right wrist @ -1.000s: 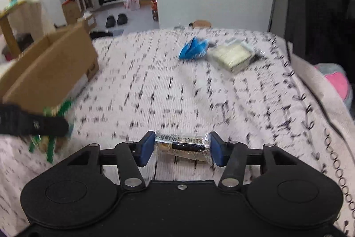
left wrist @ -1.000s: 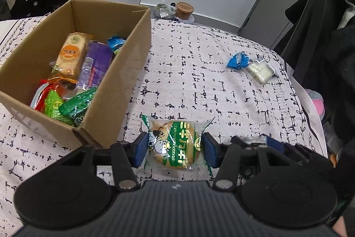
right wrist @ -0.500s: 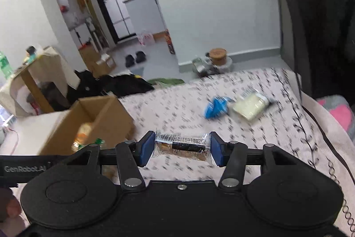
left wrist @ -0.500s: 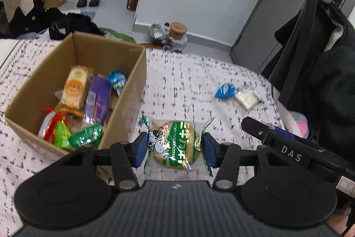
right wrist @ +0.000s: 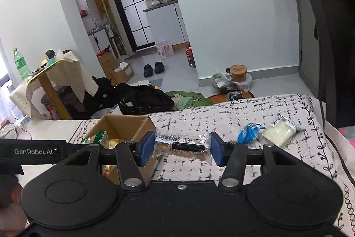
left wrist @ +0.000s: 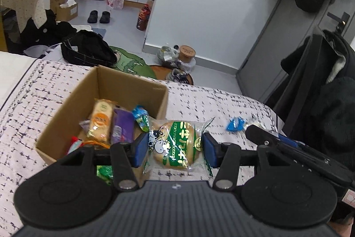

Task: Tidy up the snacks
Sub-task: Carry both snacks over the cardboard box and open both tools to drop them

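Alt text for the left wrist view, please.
The left tongs grip a round cake in a clear green-printed wrapper, held above a patterned bedspread beside an open brown cardboard box of snack packets. A blue wrapped sweet lies farther right.

The left gripper (left wrist: 175, 149) is showing a matte black body: a ribbed grey-black plate running along the bottom of the frame, two round black discs at lower left and lower right, and black linkage arms carrying silver pivot screws. Its fingertips (left wrist: 141, 149) are wearing blue pads. The right gripper (right wrist: 182, 149) is showing the same black discs, silver screws and blue pads (right wrist: 216, 151), with a smooth plate and one small centre screw. White "GenRobot.AI" lettering is showing at the left edge.
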A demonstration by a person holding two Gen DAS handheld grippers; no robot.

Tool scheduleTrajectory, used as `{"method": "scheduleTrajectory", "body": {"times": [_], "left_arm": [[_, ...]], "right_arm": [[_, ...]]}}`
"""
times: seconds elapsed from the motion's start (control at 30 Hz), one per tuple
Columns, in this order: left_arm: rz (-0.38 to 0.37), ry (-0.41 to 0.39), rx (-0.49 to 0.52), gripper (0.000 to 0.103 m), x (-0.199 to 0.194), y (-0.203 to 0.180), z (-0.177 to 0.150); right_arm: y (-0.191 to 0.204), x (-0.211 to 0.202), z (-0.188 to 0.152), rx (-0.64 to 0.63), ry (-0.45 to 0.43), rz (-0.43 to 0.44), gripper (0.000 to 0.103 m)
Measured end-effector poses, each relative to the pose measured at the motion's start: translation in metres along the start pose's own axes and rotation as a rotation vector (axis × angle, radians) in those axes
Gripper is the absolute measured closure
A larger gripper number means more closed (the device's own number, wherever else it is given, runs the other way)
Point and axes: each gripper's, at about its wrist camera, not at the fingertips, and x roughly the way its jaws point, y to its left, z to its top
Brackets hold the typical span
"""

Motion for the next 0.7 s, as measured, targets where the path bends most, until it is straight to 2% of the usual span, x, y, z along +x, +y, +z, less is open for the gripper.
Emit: {"method": "scheduleTrajectory", "body": {"times": [0.43,0.7], "left_arm": [[0.099,-0.017,-0.057,0.05,-0.004,0.056,0.022],[0.16,-0.015,-0.09,0.047,0.004,0.073,0.028]], "right_arm": [[0.027,0.023,0.007,-0.025,0.009,0.081,0.051],[0.045,0.039,0.01,-0.068,0.024,0.138,0.051]]}}
